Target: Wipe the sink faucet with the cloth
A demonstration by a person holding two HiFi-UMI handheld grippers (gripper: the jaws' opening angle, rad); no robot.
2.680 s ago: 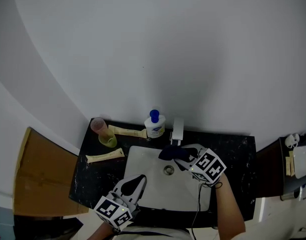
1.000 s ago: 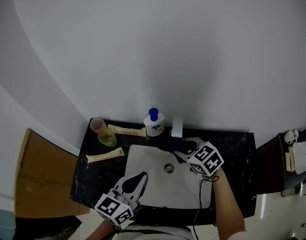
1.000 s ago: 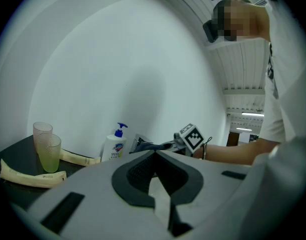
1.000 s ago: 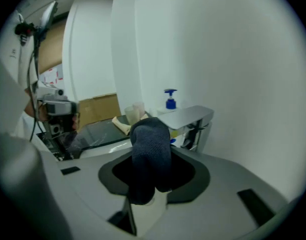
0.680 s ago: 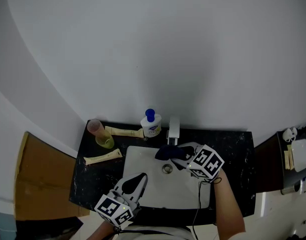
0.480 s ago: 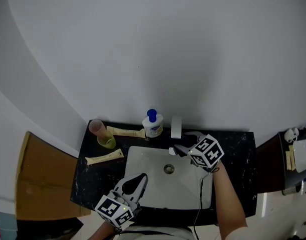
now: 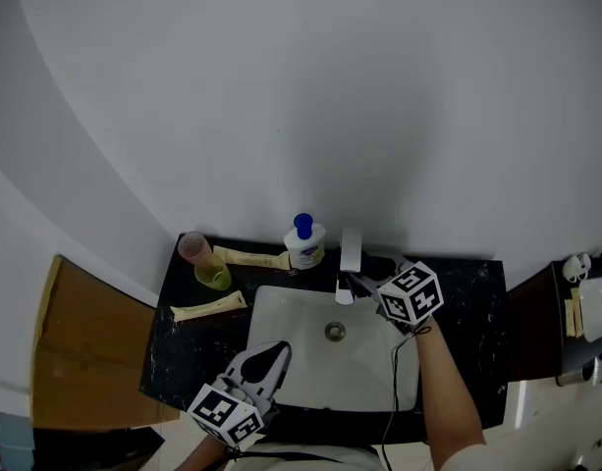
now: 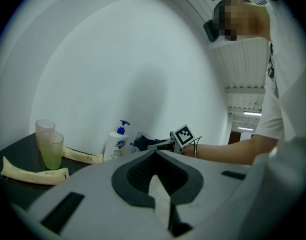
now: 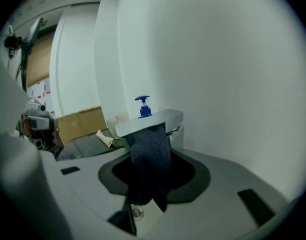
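Pressing, apparently mid-wipe: right tongs [image 9: 145, 204] bring to the pale flat-spouted sink faucet [image 9: 150, 122] the dark blue knitted cloth [image 9: 150, 159] they clamp, up against the spout's underside | left tongs [image 8: 160, 199] together, empty, held low over the white rectangular sink [image 7: 281, 312], likely just clear of the work | plain white wall [image 7: 301, 96]; black speckled desk [image 7: 467, 302]; white pump bottle [image 7: 304, 245] beside the faucet

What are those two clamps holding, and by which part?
The right gripper pinches the dark cloth by one bunched end; the rest reaches up to the faucet. The left gripper holds nothing.
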